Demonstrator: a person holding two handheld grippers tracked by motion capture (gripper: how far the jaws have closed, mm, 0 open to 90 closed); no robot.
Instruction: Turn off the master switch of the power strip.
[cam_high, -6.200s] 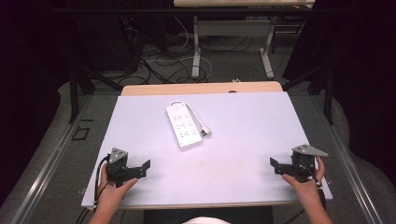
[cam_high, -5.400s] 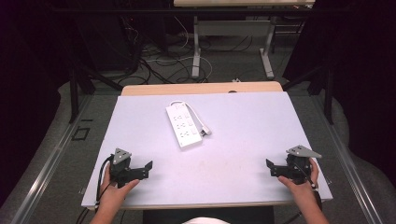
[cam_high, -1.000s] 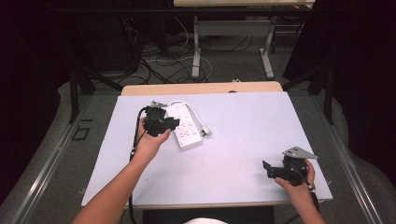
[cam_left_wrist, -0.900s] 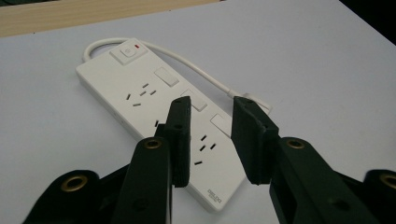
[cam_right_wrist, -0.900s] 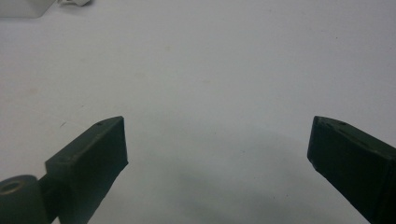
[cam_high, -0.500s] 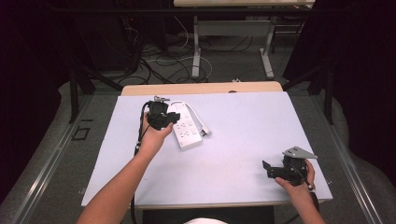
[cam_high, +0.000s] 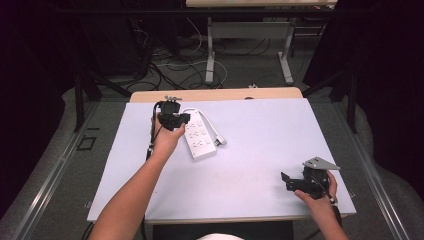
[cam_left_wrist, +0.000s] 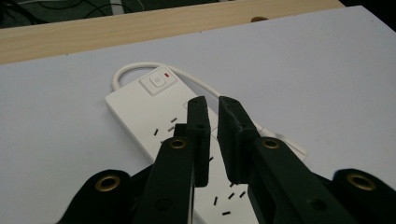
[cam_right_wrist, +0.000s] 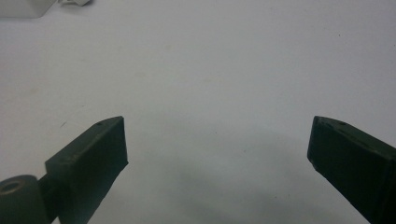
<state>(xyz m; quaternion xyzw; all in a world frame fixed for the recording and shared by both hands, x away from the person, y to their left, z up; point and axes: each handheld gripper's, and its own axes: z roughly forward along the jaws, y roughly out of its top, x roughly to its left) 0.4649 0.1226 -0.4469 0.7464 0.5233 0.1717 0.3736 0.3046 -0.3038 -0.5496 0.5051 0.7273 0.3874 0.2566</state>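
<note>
A white power strip (cam_high: 201, 138) lies slantwise on the pale table (cam_high: 260, 145), its cord (cam_left_wrist: 125, 71) looping round the far end. In the left gripper view its switch (cam_left_wrist: 158, 80) with a red mark sits just beyond the tips. My left gripper (cam_high: 181, 119) (cam_left_wrist: 212, 100) hovers over the strip's (cam_left_wrist: 135, 112) switch end. Its jaws have just been closing, stand nearly together, and nothing is between them. My right gripper (cam_high: 286, 181) (cam_right_wrist: 217, 135) rests near the table's front right, jaws wide open over bare table.
A wooden strip (cam_high: 215, 94) runs along the table's far edge. Beyond it are desk legs and floor cables (cam_high: 200, 55). A corner of the power strip (cam_right_wrist: 18, 7) shows at the top left of the right gripper view.
The left hand has crept toward the far end of the power strip and its jaws have drawn together. The right hand has stayed put.
</note>
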